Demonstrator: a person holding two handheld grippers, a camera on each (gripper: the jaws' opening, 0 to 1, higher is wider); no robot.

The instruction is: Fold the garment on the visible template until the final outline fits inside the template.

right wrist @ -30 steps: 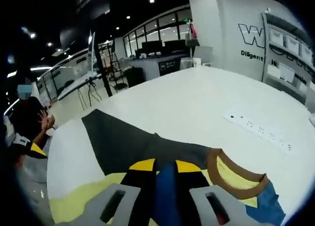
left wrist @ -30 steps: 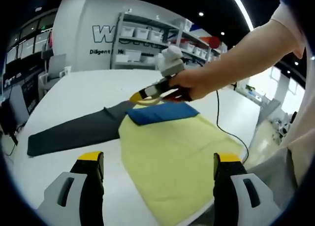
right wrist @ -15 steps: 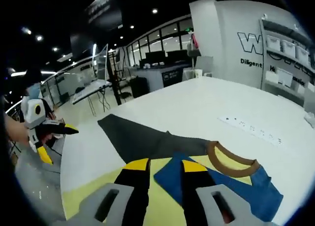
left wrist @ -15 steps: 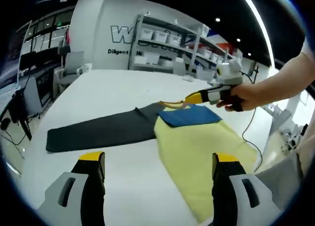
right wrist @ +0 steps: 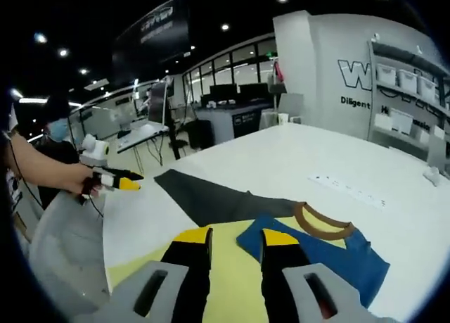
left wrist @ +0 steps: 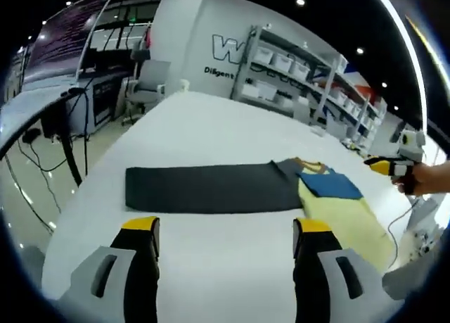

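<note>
A yellow garment (left wrist: pixel 348 214) with a brown collar (right wrist: pixel 323 222) lies on the white table (left wrist: pixel 211 126), its blue sleeve (right wrist: pixel 323 252) folded flat over the body. A dark grey template (left wrist: pixel 211 188) stretches out from under the collar end. My left gripper (left wrist: pixel 226 228) hovers open over bare table in front of the template, nothing between its jaws. My right gripper (right wrist: pixel 235 237) stands open just above the yellow cloth (right wrist: pixel 235 281) beside the blue sleeve. A hand holds the right gripper (left wrist: pixel 390 167) off past the garment. The left gripper (right wrist: pixel 116 182) is held at the table's left edge.
A white power strip (right wrist: pixel 348 189) lies on the table beyond the garment. Shelves with white bins (left wrist: pixel 295 70) stand behind the table. Desks and cables (left wrist: pixel 42 126) sit off the table's left side, and a person (right wrist: pixel 56 147) stands there.
The right gripper let go of the blue sleeve, which now lies folded on the yellow body, and drew back. The left gripper has pulled away from the garment toward the template.
</note>
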